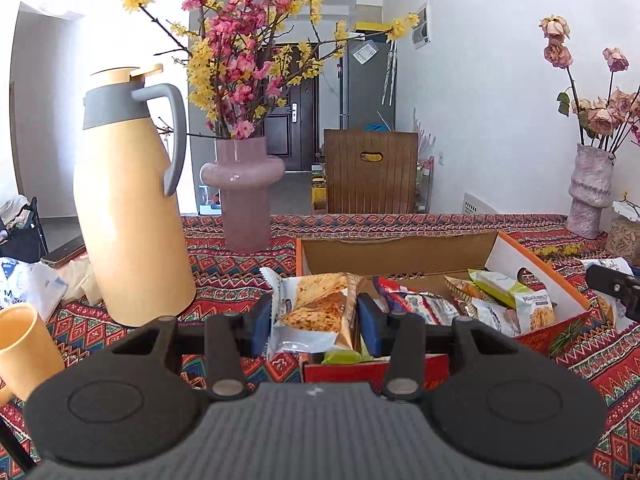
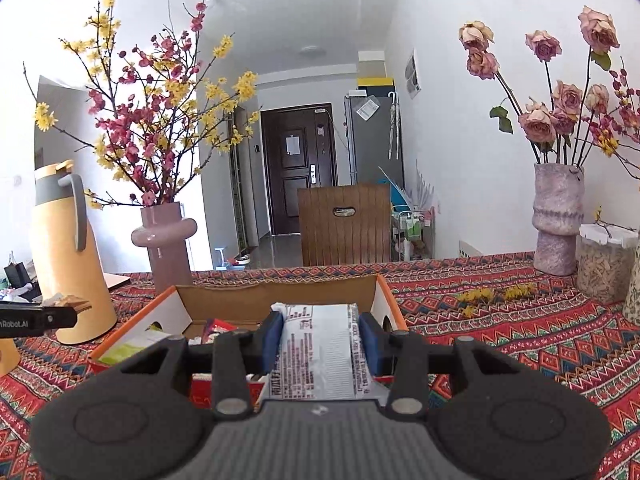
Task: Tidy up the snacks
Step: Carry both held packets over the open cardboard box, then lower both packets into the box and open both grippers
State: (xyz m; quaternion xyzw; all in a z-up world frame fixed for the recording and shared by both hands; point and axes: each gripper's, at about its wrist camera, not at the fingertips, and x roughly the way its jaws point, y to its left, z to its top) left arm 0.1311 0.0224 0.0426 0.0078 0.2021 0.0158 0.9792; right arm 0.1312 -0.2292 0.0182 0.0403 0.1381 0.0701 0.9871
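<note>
My left gripper (image 1: 316, 320) is shut on a snack packet with a golden cracker picture (image 1: 316, 312), held above the near left corner of an open orange-edged cardboard box (image 1: 536, 264). Several more snack packets (image 1: 492, 304) lie inside the box. In the right wrist view my right gripper (image 2: 320, 340) is shut on a white snack packet with printed text (image 2: 320, 344), held over the near edge of the same box (image 2: 276, 292). The left gripper's tip (image 2: 40, 318) shows at the far left there, and the right gripper's tip (image 1: 612, 286) at the far right of the left wrist view.
A yellow thermos jug (image 1: 128, 216) and a yellow cup (image 1: 24, 344) stand left of the box. A pink vase with blossoms (image 1: 244, 196) stands behind it, a rough vase of roses (image 2: 558, 220) and a jar (image 2: 606, 264) at the far right. A patterned cloth (image 2: 520, 336) covers the table.
</note>
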